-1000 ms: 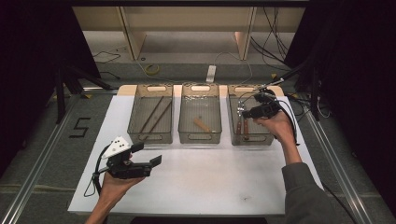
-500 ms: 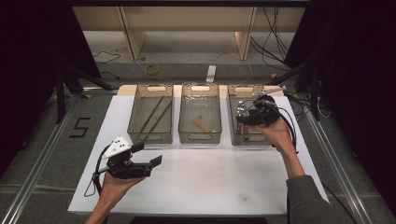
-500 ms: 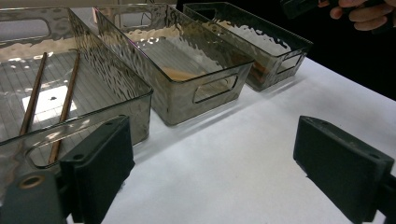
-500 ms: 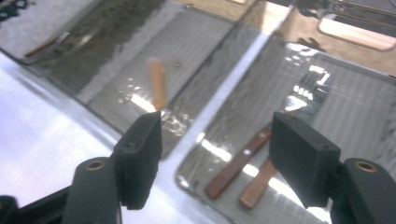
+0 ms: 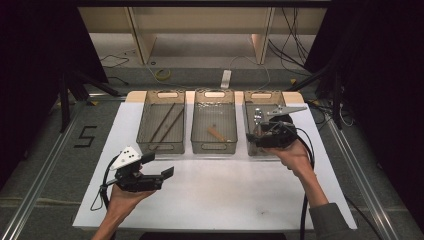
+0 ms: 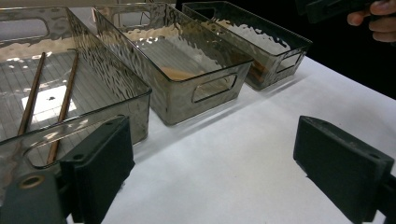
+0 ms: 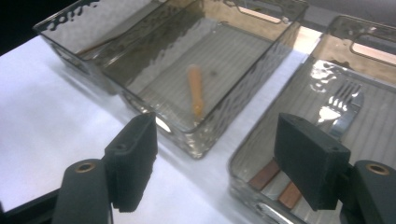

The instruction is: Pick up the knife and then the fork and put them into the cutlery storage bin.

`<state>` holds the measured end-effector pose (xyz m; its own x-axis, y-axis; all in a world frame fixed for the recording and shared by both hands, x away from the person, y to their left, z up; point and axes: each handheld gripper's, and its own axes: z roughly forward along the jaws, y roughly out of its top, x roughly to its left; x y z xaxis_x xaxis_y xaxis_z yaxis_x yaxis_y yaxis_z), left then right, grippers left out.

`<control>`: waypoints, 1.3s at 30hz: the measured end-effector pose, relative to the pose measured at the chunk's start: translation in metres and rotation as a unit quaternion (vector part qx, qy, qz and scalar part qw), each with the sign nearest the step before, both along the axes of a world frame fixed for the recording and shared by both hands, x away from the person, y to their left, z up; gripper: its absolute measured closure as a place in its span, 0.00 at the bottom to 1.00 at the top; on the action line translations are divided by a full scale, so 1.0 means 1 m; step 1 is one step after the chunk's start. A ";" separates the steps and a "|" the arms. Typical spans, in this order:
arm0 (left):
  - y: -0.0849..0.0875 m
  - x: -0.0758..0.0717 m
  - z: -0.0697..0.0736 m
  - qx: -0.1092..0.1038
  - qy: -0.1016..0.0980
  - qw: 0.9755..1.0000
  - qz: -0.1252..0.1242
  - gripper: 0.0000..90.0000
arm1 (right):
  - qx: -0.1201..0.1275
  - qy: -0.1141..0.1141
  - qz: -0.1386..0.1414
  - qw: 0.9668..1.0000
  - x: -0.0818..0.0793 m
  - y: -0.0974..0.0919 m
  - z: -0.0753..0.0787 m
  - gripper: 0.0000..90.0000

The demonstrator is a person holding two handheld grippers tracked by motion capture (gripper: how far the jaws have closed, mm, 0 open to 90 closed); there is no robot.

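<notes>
Now we hover over three bins with both grippers empty.

On the left, our left gripper [image 5: 159,166] waits over the white table [image 5: 225,200], jaws wide apart on nothing, near the left bin [image 5: 145,145] holding two chopsticks [image 5: 167,123]. The middle bin [image 5: 214,147] holds one short wooden piece [image 5: 216,134]. At the right bin [image 5: 250,125], where fork [image 7: 343,109] and wooden-handled cutlery [image 7: 275,184] lie, our right gripper [image 5: 255,141] has just been opening, nothing between its jaws. We judge the sorting nearly done; nothing loose lies on the table.
</notes>
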<state>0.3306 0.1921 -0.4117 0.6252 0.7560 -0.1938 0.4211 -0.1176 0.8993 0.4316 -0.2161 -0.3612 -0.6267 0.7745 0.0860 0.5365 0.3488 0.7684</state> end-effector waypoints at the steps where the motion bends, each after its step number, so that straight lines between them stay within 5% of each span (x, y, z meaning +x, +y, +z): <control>1: 0.000 0.000 0.000 0.000 0.000 1.000 0.000 0.13 | 0.000 -0.002 0.003 1.000 -0.002 0.001 0.000 0.33; 24: -0.001 0.000 0.000 0.002 0.001 1.000 -0.005 0.13 | 0.028 -0.017 0.032 0.999 -0.040 0.010 -0.013 0.30; 39: -0.002 0.000 0.000 0.002 0.005 1.000 -0.010 0.13 | 0.068 -0.028 0.042 0.996 -0.061 0.002 -0.028 0.27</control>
